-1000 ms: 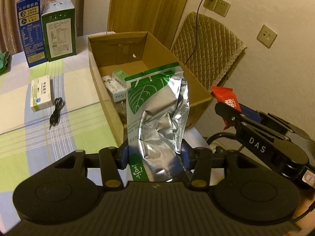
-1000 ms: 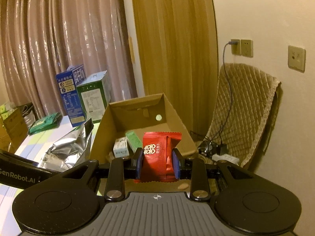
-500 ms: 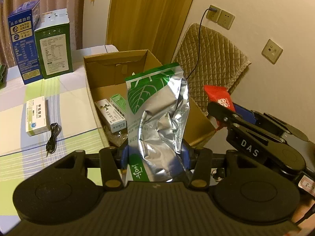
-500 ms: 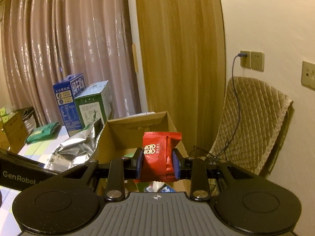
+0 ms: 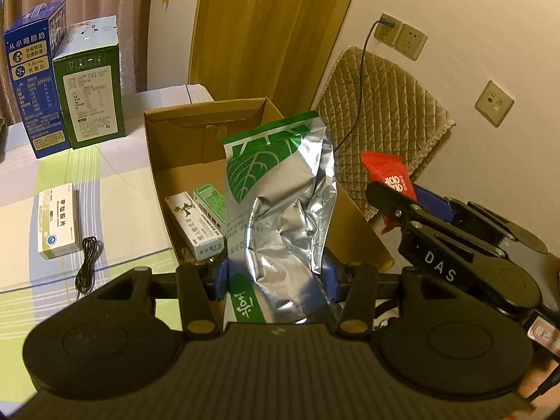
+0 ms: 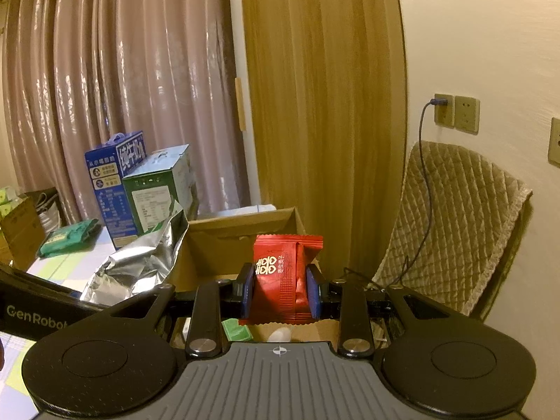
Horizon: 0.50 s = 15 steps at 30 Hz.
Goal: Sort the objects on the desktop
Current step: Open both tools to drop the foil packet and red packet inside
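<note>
My left gripper [image 5: 276,276] is shut on a crumpled silver foil bag with a green leaf print [image 5: 280,210], held upright over the near end of an open cardboard box [image 5: 157,161]. Two small cartons [image 5: 196,222] lie inside the box. My right gripper [image 6: 280,292] is shut on a red snack packet [image 6: 283,276], above the box's [image 6: 238,241] right side. In the left wrist view the red packet [image 5: 386,173] and the right gripper [image 5: 393,194] show at the right. The foil bag [image 6: 140,262] appears at the left of the right wrist view.
A blue milk carton [image 5: 33,77] and a green carton [image 5: 91,84] stand at the table's back. A white medicine box [image 5: 57,225] and a black cable [image 5: 87,266] lie left of the cardboard box. A quilted chair back [image 5: 378,133] stands by the wall with sockets. A green pouch [image 6: 66,238] lies far left.
Both grippers have moved along with their loads; the cardboard box has slid lower and nearer in both views, and the packet and bag now hang over it.
</note>
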Motion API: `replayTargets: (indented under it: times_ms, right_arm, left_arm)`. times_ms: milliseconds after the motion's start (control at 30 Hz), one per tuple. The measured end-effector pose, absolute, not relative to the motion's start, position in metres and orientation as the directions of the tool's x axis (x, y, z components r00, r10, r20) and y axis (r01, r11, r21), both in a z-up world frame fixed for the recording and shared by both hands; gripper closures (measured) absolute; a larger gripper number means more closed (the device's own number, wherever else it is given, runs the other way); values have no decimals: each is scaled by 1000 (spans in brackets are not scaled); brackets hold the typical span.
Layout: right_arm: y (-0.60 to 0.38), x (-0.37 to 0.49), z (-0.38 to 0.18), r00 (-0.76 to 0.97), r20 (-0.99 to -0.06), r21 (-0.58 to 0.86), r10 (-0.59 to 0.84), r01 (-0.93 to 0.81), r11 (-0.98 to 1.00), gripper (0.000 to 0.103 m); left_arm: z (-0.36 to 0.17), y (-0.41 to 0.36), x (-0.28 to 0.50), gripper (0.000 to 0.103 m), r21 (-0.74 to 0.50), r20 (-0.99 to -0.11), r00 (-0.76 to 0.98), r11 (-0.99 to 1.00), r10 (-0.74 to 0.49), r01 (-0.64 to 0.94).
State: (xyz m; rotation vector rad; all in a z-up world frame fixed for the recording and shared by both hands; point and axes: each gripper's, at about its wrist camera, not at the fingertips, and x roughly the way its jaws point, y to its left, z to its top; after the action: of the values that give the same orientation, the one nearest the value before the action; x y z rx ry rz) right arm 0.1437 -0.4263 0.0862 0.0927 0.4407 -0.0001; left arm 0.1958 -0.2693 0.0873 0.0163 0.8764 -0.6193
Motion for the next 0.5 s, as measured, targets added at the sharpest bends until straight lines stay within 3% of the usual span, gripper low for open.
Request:
replayTargets:
  times_ms: [500]
  right_arm:
    - [-433,171,83,900,-436,90,27,13,996,75]
  left_arm:
    - [78,-275,229,57,-262,-711,491,838,-503,479]
